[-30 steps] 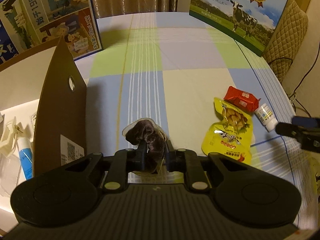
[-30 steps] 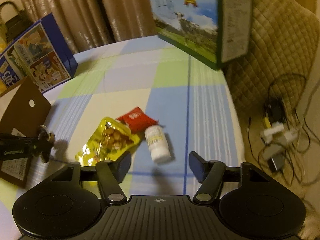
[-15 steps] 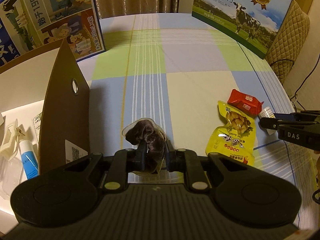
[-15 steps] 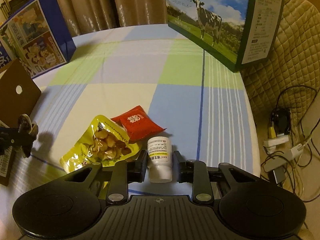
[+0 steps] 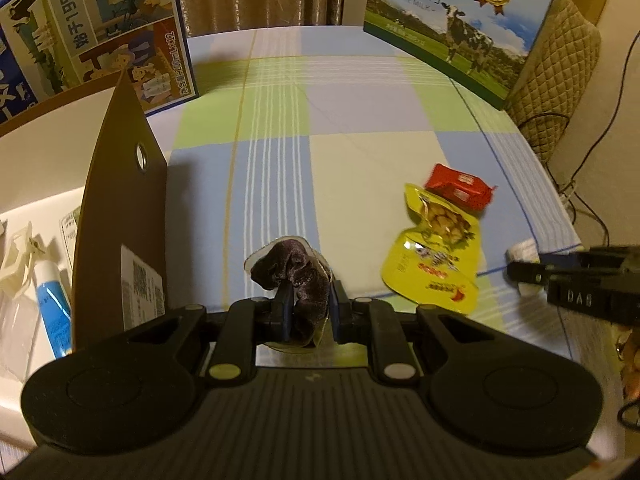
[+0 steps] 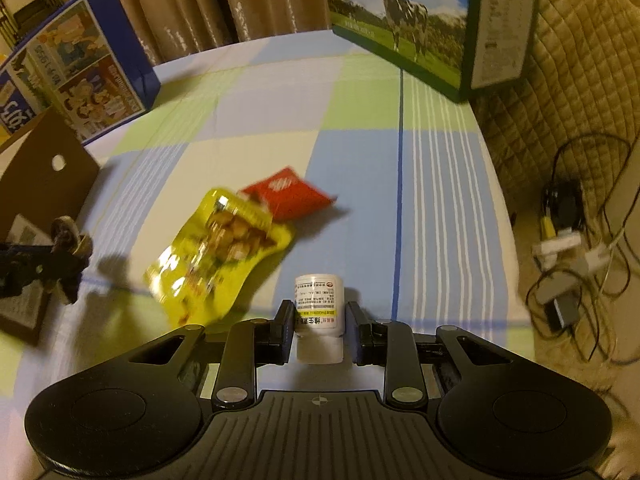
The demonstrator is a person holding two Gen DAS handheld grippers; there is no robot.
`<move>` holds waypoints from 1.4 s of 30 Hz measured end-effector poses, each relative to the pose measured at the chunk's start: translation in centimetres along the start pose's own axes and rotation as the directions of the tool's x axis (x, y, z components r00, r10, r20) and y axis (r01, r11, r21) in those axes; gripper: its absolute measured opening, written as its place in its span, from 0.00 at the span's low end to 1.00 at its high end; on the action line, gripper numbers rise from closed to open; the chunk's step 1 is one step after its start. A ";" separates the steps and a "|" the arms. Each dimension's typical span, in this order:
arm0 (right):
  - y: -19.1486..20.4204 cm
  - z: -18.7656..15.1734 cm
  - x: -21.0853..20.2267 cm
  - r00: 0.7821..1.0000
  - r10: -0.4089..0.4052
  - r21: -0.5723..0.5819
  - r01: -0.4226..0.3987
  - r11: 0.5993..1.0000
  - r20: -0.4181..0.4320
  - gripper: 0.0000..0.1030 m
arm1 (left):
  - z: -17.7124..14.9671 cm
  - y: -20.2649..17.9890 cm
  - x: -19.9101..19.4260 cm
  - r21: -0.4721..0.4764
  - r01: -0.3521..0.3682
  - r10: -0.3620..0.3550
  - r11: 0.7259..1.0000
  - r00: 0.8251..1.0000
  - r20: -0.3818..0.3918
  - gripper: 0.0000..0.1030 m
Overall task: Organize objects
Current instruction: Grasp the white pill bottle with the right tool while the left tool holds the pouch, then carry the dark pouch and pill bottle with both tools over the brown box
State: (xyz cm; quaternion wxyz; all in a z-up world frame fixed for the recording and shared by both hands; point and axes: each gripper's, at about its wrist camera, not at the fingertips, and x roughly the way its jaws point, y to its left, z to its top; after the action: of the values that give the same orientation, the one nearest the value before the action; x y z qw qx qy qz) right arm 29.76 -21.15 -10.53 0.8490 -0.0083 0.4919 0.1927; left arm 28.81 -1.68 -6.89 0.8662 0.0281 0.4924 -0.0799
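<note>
- checked tablecloth [image 5: 360, 168] covers the whole table, milk carton box [image 5: 452, 28] standing at the far right edge
- brown cardboard box [image 5: 120, 216] sits on the left with its flap up
- yellow snack pouch [image 6: 216, 248] lies mid-table, red packet [image 6: 288, 196] touching its far end
- left gripper [image 5: 308, 308] is clamped on a dark purple scrunchie [image 5: 288, 272], just right of the cardboard box
- right gripper [image 6: 318, 322] is squeezing a small white pill bottle [image 6: 319, 304], near the pouch
</note>
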 end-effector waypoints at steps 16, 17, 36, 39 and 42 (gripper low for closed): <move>4.1 -6.5 -9.4 0.989 0.146 0.065 -0.146 0.987 0.005 0.23 | -5.7 1.0 -7.8 -0.073 0.099 -0.096 0.992 0.994 0.047 0.14; 4.6 -6.7 -9.8 0.988 0.155 0.061 -0.156 0.986 0.007 0.23 | -6.0 1.2 -8.3 -0.079 0.102 -0.098 0.992 0.994 0.053 0.14; 19.0 -5.7 -11.2 0.931 0.365 -0.092 -0.362 0.928 0.016 0.23 | -10.0 12.4 -16.4 -0.219 0.042 -0.007 0.975 0.988 0.155 0.14; 21.5 -5.3 -10.6 0.923 0.385 -0.120 -0.381 0.917 0.007 0.23 | -10.5 14.8 -17.1 -0.243 0.019 0.020 0.970 0.987 0.160 0.14; 23.9 -4.7 -9.9 0.915 0.403 -0.145 -0.398 0.906 0.005 0.23 | -10.8 17.3 -17.8 -0.266 -0.002 0.048 0.964 0.985 0.167 0.14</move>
State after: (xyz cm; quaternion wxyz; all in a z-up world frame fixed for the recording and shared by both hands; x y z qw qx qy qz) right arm 13.50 -3.12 -0.43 0.7971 0.0362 0.4536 0.3970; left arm 13.57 18.75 2.36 0.9025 -0.0888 0.4215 -0.0045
